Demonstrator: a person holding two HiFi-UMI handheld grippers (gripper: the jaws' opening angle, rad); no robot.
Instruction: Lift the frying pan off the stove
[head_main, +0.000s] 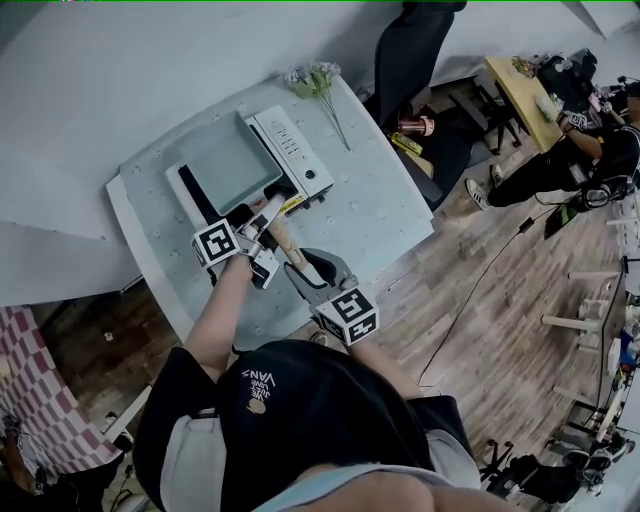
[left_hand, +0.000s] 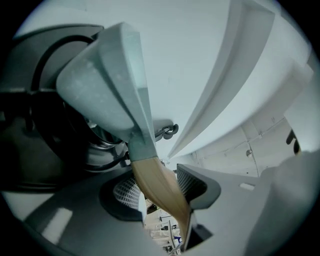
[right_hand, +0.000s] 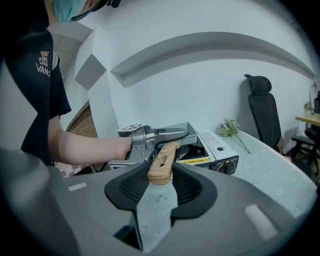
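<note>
The square frying pan (head_main: 228, 160) is sitting on the portable gas stove (head_main: 305, 150) on the surface (head_main: 400, 220). The left hand-held gripper (left_hand: 159, 190) is clamping its part-closed jaws on the wooden handle (left_hand: 154, 177) near the pan, while the right hand-held gripper (right_hand: 161, 181) is pinching the handle's end. The grasp looks complete, so the next move is calling for both to rise together, keeping the pan level.

Table (head_main: 390, 215) right of stove (head_main: 296, 152) bare — flowers (head_main: 318, 82) (far edge), wall (head_main: 120, 70) behind stove block.
</note>
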